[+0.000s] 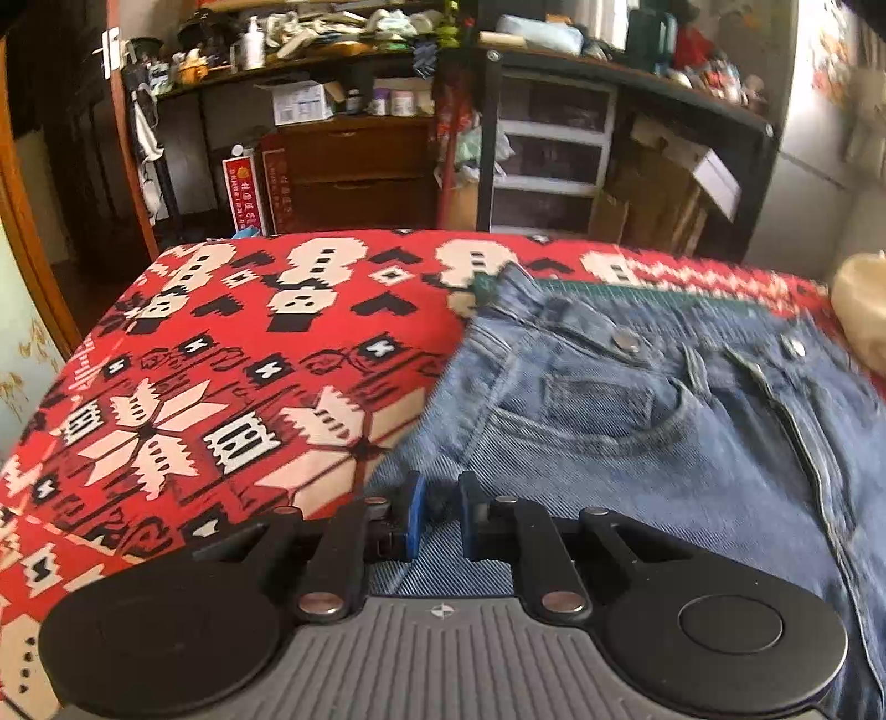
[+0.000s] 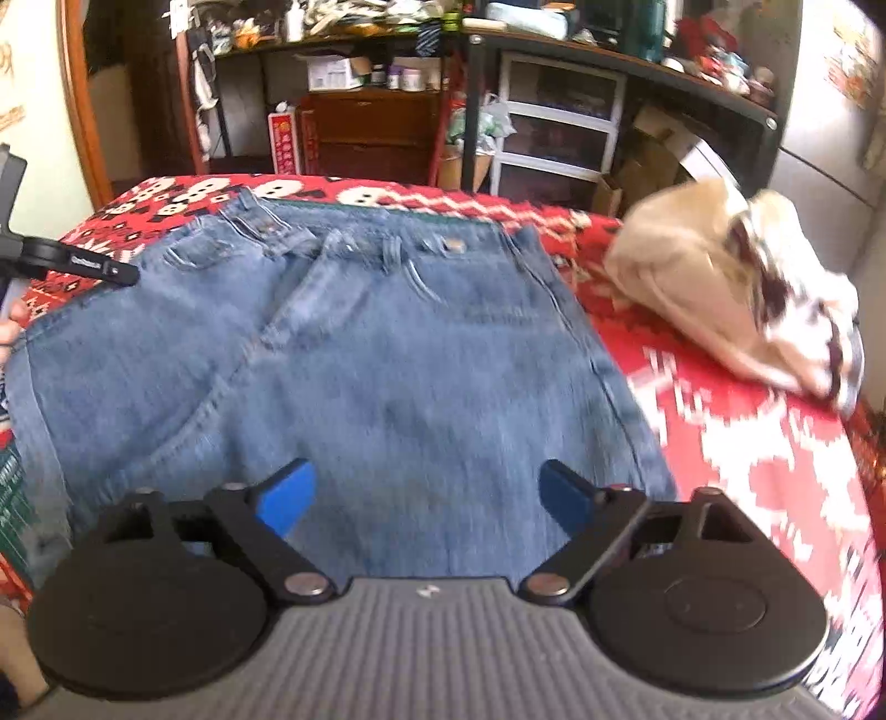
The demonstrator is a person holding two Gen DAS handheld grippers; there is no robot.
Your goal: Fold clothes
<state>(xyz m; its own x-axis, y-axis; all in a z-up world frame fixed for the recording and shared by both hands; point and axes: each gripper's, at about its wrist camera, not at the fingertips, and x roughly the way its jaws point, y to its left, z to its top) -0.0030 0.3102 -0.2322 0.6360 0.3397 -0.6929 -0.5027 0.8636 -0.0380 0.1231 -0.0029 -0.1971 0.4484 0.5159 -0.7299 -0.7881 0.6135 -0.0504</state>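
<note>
Your left hand-held gripper (image 1: pixel 441 512): pads nearly together, denim between them, seemingly pinching jeans (image 1: pixel 637 443) at left edge. Your right hand-held gripper (image 2: pixel 425 501): jaws wide apart, holding nothing, hovering over jeans' lower half. Jeans flat, waistband at far side. Risk: thin left pinch slips as you lift, or only top layer comes up, skewing fold. Cream garment (image 2: pixel 736 288) bundled just right of jeans, could snag. Surface: red patterned cover (image 1: pixel 232 387). Behind: cluttered shelves (image 1: pixel 332 50), plastic drawers (image 1: pixel 554 149).
</note>
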